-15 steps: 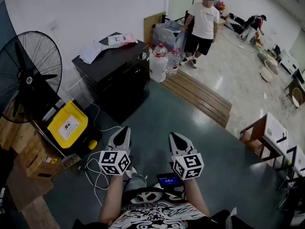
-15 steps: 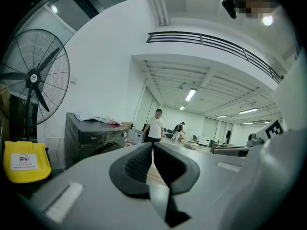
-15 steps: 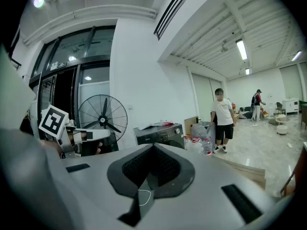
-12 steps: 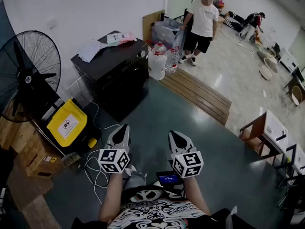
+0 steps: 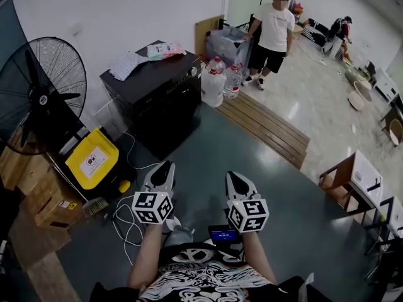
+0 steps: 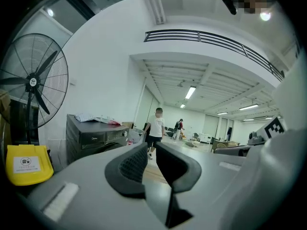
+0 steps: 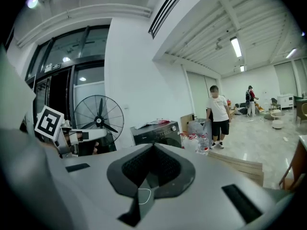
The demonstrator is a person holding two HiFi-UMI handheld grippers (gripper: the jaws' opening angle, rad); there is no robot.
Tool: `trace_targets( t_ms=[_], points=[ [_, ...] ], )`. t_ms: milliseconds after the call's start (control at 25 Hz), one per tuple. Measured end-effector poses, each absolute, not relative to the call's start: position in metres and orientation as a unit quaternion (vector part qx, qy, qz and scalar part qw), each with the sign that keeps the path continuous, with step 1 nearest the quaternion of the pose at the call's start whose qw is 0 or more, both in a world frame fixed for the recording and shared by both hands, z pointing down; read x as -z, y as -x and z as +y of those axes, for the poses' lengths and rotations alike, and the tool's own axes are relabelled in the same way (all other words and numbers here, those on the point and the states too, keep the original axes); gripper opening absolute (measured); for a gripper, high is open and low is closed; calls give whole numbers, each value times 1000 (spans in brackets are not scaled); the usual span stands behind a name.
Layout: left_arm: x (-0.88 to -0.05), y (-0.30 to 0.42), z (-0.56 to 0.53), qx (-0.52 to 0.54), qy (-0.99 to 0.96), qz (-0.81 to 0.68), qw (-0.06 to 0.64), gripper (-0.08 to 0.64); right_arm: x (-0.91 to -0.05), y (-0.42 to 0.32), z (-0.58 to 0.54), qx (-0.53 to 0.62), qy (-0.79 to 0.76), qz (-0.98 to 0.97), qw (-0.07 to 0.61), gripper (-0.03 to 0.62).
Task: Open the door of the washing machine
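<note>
The black washing machine (image 5: 157, 96) stands against the white wall at the far left, its door shut, with cloths and packets on top. It also shows small and distant as the washing machine (image 6: 96, 137) in the left gripper view and the washing machine (image 7: 156, 134) in the right gripper view. My left gripper (image 5: 165, 168) hovers low over the green floor, well short of the machine, its jaws a narrow gap apart and empty. The left gripper (image 6: 152, 150) shows floor through that gap. My right gripper (image 5: 233, 180) hangs beside it; the right gripper (image 7: 153, 146) has its pads pressed together, holding nothing.
A big standing fan (image 5: 41, 99) and a yellow box (image 5: 92, 158) are left of the machine, with white cables (image 5: 126, 222) on the floor. Water bottles (image 5: 214, 80) and a wooden step (image 5: 264, 126) lie beyond. A person in a white shirt (image 5: 274, 33) stands behind. Small tables (image 5: 352, 184) sit at right.
The head view has shifted slightly, so the scene sits a little lower and to the right. Both grippers keep their places and jaw positions.
</note>
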State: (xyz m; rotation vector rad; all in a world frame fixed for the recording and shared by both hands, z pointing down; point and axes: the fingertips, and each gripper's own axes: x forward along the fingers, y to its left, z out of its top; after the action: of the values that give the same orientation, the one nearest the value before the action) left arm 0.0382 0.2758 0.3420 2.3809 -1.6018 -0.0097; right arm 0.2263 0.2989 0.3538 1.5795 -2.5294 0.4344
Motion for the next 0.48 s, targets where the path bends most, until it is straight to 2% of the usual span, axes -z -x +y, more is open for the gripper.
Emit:
trace_targets(
  t_ms=[40, 120, 200, 480],
  points=[
    [-343, -37, 274, 5, -820, -555, 139, 50, -355, -227, 298, -150, -519, -839, 64, 6],
    [-344, -33, 272, 8, -816, -560, 145, 58, -358, -227, 298, -163, -509, -843, 65, 128],
    [-346, -28, 270, 13, -811, -565, 149, 61, -359, -229, 296, -164, -509, -843, 66, 104],
    [-368, -8, 244, 5, -799, -577, 168, 83, -368, -226, 273, -175, -510, -839, 67, 124]
  ],
)
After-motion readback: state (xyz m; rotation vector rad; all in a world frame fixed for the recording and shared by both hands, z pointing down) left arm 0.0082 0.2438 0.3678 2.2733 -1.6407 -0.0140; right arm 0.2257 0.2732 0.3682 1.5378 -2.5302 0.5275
